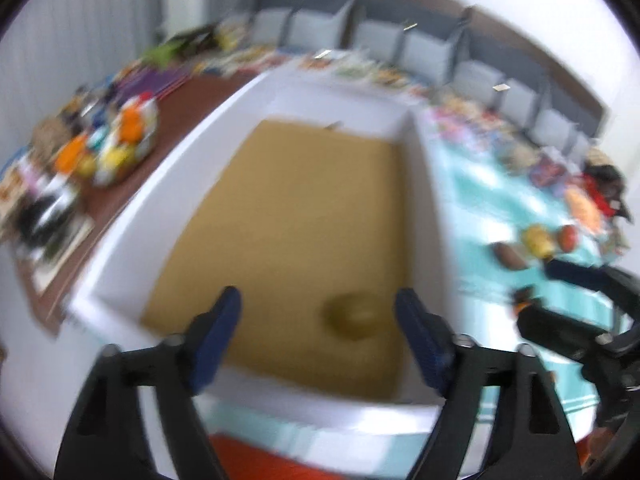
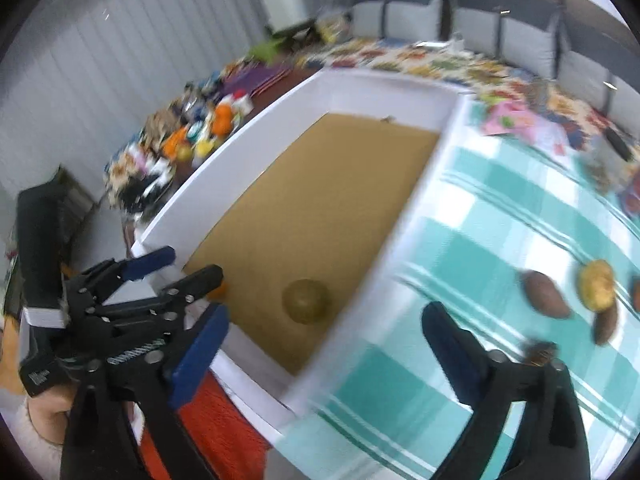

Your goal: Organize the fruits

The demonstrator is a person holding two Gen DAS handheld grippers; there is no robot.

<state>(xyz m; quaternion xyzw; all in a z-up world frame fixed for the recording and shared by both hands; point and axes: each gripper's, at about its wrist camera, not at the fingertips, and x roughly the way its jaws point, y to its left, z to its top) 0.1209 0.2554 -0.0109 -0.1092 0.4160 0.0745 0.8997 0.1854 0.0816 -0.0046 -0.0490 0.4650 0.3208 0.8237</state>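
Note:
A white box (image 1: 424,200) with a tan floor fills the left wrist view. One round greenish-brown fruit (image 1: 352,316) lies on that floor near the front right corner. My left gripper (image 1: 320,332) hangs open just above it, pads clear of the fruit. In the right wrist view the same fruit (image 2: 306,300) rests in the box (image 2: 400,240), and my right gripper (image 2: 326,354) stands open over the box's near wall, holding nothing. Two brown fruits (image 2: 546,294) and a yellow one (image 2: 596,284) lie on the teal checked cloth (image 2: 480,220) to the right.
The left gripper (image 2: 176,272) shows at the box's near left corner, with something small and orange (image 2: 219,290) behind it. Colourful toys (image 1: 116,148) are heaped on the brown table left of the box. Grey cushions (image 1: 420,48) line the back. A red-orange mat (image 2: 224,420) lies at the near edge.

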